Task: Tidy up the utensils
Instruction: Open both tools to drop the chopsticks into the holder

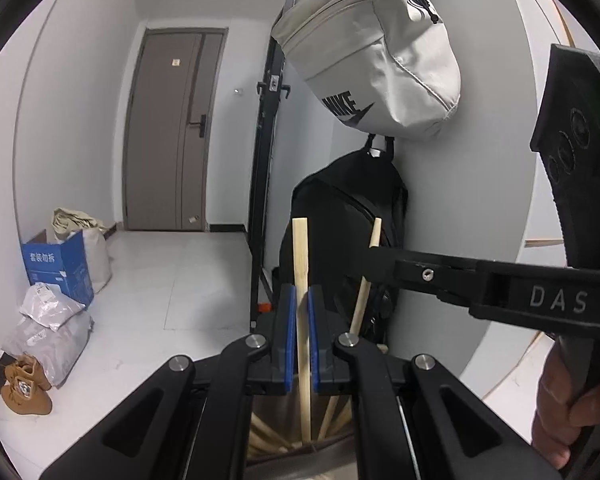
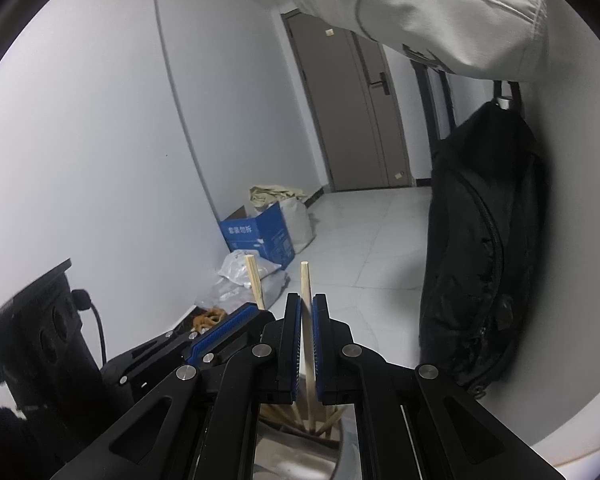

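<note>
We see a hallway with a grey door (image 1: pixel 172 128) at its far end and a pale tiled floor (image 1: pixel 172 288). On the wall to the right hang a black backpack (image 1: pixel 340 216) and, above it, a cream Nike waist bag (image 1: pixel 376 52). Against the left wall stand a blue cardboard box (image 1: pixel 60 268), grey plastic parcels (image 1: pixel 52 320) and a pair of tan boots (image 1: pixel 26 390).

Our left gripper (image 1: pixel 302 340) points up and forward over a metal utensil holder (image 1: pixel 296 412), which sits low in the view between the linkage arms and holds several more wooden chopsticks fanned inside. Its blue-padded fingers (image 1: pixel 288 340) stand close on either side of a flat-ended wooden chopstick (image 1: pixel 301 264) that rises upright from the holder; a thin gap shows on each side of it, so we cannot tell whether they pinch it.

Our right gripper (image 2: pixel 307 344) is likewise raised over the same holder (image 2: pixel 300 452), tilted up toward the hallway. Its fingers (image 2: pixel 292 340) are nearly together around a second chopstick (image 2: pixel 306 280), whose top stands clear above the pads; we cannot tell whether the pads touch it. In the left view this gripper reaches in from the right, crossing the second chopstick, with our right hand (image 1: pixel 572 412) wrapped on its handle.
</note>
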{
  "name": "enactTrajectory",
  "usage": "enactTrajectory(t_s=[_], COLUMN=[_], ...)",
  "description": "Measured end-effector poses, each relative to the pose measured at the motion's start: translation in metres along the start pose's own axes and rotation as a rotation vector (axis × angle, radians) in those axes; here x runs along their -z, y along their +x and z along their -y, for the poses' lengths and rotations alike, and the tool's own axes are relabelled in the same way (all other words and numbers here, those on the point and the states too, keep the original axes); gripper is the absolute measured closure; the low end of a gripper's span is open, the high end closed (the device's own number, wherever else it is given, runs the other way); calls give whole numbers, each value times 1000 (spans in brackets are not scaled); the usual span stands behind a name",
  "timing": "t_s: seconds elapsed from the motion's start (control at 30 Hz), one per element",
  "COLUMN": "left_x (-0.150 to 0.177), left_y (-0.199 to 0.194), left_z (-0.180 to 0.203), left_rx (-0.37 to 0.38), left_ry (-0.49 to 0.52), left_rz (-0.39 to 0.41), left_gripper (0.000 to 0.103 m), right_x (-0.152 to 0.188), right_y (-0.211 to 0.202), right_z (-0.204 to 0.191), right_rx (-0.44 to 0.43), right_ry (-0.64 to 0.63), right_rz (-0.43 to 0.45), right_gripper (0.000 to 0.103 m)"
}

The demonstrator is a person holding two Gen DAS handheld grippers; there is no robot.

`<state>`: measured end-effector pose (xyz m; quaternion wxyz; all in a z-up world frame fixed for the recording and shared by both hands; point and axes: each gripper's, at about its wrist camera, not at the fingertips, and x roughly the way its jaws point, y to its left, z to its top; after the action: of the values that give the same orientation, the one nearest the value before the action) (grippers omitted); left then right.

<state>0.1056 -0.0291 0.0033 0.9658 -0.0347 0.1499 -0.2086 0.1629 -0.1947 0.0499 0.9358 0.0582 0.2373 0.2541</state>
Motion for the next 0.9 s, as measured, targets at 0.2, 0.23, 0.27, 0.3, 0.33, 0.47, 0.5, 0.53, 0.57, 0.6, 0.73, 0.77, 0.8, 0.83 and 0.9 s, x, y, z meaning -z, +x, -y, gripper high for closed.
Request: enactTrajectory(t_s=[0.2, 0.23, 0.27, 0.3, 0.33, 0.47, 0.5, 0.53, 0.57, 0.6, 0.73, 0.77, 0.8, 0.83, 0.9], left_x=[0, 0, 0, 1, 1, 4, 5, 5, 5, 5, 1, 0, -2, -3, -5], left_y=[-3, -3, -2, -2, -1, 0, 0, 0, 1, 2, 2, 3, 2, 1, -2], left_z=[2, 2, 1, 0, -1, -5, -7, -10, -13, -15, -13, -13, -13, -14, -20], left_rx=[54, 57, 73, 76, 78, 77, 82, 91, 102, 119, 185, 196, 192, 190, 174], left_ry=[-2, -6, -16, -23, -29, -40, -50, -67, -81, -88, -66, -69, -74, -85, -131], left_rz=[-40, -43, -61, -71, -82, -118, -123, -134, -149, -168, -228, -247, -256, -268, -280], left_gripper=[101, 101, 101, 101, 101, 101, 101, 101, 101, 101, 101, 101, 100, 100, 89], right_x=[4, 5, 5, 6, 7, 16, 19, 22, 24, 26, 31, 34, 35, 35, 35], right_y=[-3, -4, -4, -4, -3, 7, 10, 13, 15, 16, 13, 9, 6, 2, -7], right_z=[-13, -14, -16, -18, -19, -20, -20, -18, -17, -16, -9, -8, -5, -2, 3], right_rx=[-13, -15, -19, -19, -17, -1, 6, 11, 11, 13, 25, 28, 24, 24, 24], right_ry=[-57, -66, -75, -82, -89, -95, -95, -91, -84, -79, -42, -26, -6, 9, 49], right_rz=[10, 11, 13, 12, 5, -50, -60, -77, -88, -95, -96, -92, -91, -89, -81], right_gripper=[98, 98, 98, 98, 98, 98, 98, 97, 97, 97, 95, 94, 91, 85, 58])
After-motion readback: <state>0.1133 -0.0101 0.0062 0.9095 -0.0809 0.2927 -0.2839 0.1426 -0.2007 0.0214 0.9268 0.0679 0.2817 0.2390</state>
